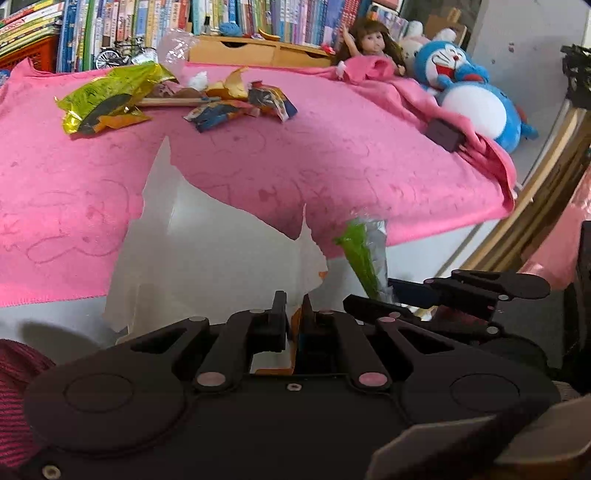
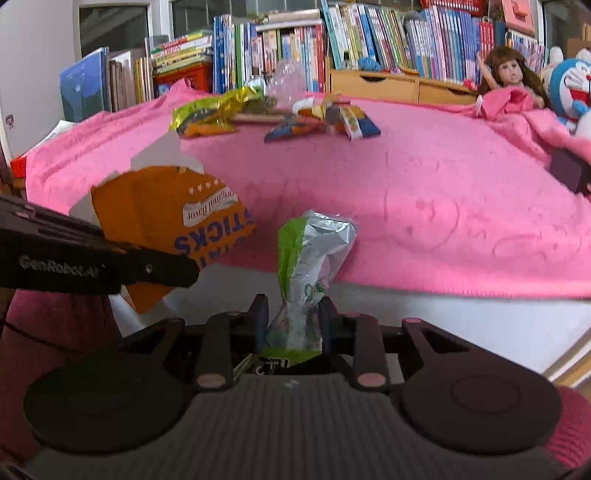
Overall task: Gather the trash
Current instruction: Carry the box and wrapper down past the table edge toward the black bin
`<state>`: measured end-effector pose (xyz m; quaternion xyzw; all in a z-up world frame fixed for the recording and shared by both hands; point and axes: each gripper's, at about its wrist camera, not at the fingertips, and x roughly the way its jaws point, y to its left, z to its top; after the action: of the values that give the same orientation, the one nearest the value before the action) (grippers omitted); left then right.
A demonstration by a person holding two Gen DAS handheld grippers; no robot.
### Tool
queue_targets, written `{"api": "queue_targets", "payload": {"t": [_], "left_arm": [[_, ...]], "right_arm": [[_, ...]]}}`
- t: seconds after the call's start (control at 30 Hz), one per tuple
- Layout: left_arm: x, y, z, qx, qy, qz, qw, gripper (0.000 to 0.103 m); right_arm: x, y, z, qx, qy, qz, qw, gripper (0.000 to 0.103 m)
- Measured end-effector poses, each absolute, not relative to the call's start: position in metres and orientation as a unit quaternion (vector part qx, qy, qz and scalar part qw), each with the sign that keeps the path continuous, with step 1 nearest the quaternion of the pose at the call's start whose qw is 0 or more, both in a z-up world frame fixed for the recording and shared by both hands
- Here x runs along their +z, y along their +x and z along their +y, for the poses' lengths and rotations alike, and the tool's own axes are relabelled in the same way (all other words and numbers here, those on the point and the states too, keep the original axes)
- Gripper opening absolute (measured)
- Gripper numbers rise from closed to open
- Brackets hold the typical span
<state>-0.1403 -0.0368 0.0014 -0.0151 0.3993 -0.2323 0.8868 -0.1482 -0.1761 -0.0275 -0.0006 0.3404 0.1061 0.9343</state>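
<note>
Both grippers are busy here. The left gripper (image 1: pixel 294 314) has its jaws clenched tight on an orange snack bag (image 2: pixel 166 221). From its own camera you mostly see the bag's pale inner side sticking up in front of the lens, but the right wrist view shows the orange printed face with "STICKS" on it, upside down. The right gripper (image 2: pixel 291 317) is clamped around a crumpled green and silver wrapper (image 2: pixel 310 266), which stands up between the fingers with its top bent over. The two held pieces hang just off the near edge of the pink blanket (image 1: pixel 332 166), close beside each other but not touching as far as I can tell.

The rest of the trash is well back on the blanket: a yellow-green foil bag (image 1: pixel 107 99), a pair of blue and orange wrappers (image 1: pixel 240 103), a bit of white crumpled paper (image 1: pixel 199 79) and a clear plastic bag (image 2: pixel 288 79) behind them (hard to say if anything's inside).

As for containers, there's a wooden drawer box (image 1: pixel 258 50) along the back in front of the books (image 1: pixel 166 18), both drawers shut, so contents unknown, with small odds and ends on top. A red crate (image 2: pixel 184 75) sits under a stack of books. On the right, a doll (image 1: pixel 373 42) is tucked under the blanket next to a blue plush cat (image 1: pixel 469 88).
</note>
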Motion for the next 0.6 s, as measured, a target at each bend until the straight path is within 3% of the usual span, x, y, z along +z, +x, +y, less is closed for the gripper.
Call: {"api": "queue_targets", "payload": {"t": [0.6], "left_arm": [[-0.022,-0.152,-0.065,-0.277,0.027,0.449,0.849,0.006]], "right_arm": [[-0.079,-0.138,-0.197,0.076,0.051,0.425,0.9,0.034]]}}
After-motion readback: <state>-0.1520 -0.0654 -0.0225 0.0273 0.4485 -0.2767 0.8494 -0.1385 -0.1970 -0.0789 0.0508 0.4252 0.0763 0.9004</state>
